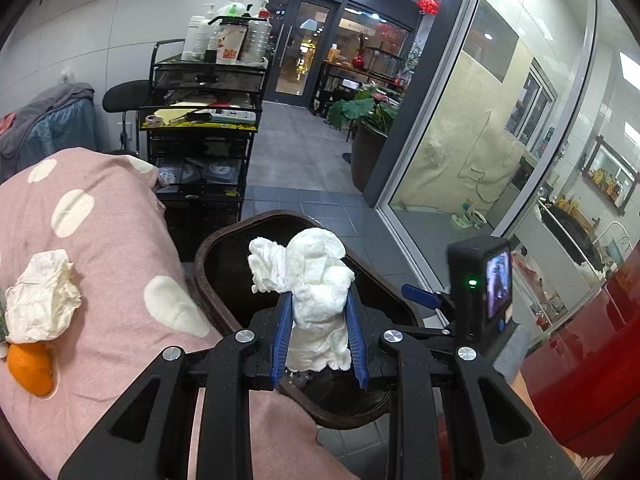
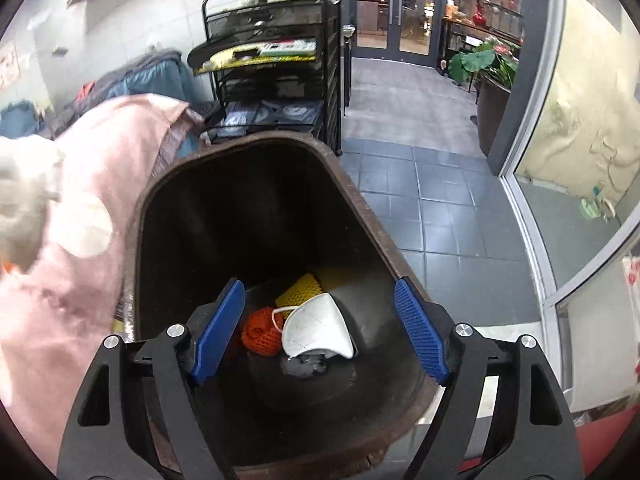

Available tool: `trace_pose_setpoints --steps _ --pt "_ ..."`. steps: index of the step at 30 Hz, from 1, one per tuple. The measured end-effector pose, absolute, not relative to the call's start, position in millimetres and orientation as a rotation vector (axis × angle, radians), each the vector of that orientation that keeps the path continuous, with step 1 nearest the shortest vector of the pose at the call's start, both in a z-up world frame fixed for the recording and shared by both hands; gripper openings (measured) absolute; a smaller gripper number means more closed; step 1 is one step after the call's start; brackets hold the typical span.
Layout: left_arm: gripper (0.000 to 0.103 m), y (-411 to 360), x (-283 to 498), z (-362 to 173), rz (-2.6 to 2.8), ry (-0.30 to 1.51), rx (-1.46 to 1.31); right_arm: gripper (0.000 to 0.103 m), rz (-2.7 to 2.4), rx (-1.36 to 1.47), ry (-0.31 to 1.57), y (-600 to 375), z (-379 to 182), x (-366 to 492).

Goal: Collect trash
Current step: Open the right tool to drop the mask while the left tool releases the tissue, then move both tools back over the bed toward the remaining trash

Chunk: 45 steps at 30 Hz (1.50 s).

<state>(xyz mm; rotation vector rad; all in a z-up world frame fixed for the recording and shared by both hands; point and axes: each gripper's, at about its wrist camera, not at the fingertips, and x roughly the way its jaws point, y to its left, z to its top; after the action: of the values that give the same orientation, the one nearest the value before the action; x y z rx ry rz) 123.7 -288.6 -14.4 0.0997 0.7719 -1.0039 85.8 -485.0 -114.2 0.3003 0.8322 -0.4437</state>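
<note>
My left gripper (image 1: 319,304) is shut on a crumpled white tissue wad (image 1: 316,280), held over the dark brown trash bin (image 1: 224,240). A crumpled tissue (image 1: 42,296) and an orange peel (image 1: 32,370) lie on the pink dotted blanket (image 1: 112,248) at the left. My right gripper (image 2: 320,308) stands open above the trash bin (image 2: 360,208), nothing between its blue pads (image 2: 218,330). Down in the bin lie a white face mask (image 2: 316,330), orange netting (image 2: 260,332), yellow foam netting (image 2: 300,290) and a grey scrap (image 2: 304,366).
A black mesh cart (image 1: 200,120) with bottles on top stands behind the bin, seen also as the cart (image 2: 280,60) in the right wrist view. Grey tiled floor (image 2: 432,208) stretches to glass doors. A glass partition (image 1: 460,140) runs along the right. A potted plant (image 1: 368,120) stands by it.
</note>
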Motion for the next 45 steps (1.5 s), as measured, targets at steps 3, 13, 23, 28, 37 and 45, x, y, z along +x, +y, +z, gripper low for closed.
trace_pose_setpoints --steps 3,13,23,28,37,45 --pt "0.025 -302.5 123.4 -16.1 -1.024 0.783 0.112 0.083 -0.467 0.338 0.790 -490.5 -104.9 73.7" --pt "0.025 -347.1 128.1 -36.0 -1.075 0.864 0.180 0.085 -0.538 0.391 0.739 -505.3 -84.8 37.7" --pt "0.026 -375.9 129.7 -52.4 -1.091 0.898 0.270 0.085 -0.593 0.416 0.737 -518.2 -83.0 23.4" --pt "0.063 -379.0 129.1 -58.6 -1.087 0.904 0.280 0.085 -0.618 0.425 0.741 -525.0 -85.5 19.3" --pt "0.097 -373.4 120.8 -58.3 -1.124 0.857 0.261 0.092 -0.646 0.506 0.716 -545.4 -86.9 7.4" --pt "0.097 -356.3 113.0 -44.0 -1.138 0.830 0.196 0.092 -0.626 0.529 0.706 -544.2 -84.1 12.9"
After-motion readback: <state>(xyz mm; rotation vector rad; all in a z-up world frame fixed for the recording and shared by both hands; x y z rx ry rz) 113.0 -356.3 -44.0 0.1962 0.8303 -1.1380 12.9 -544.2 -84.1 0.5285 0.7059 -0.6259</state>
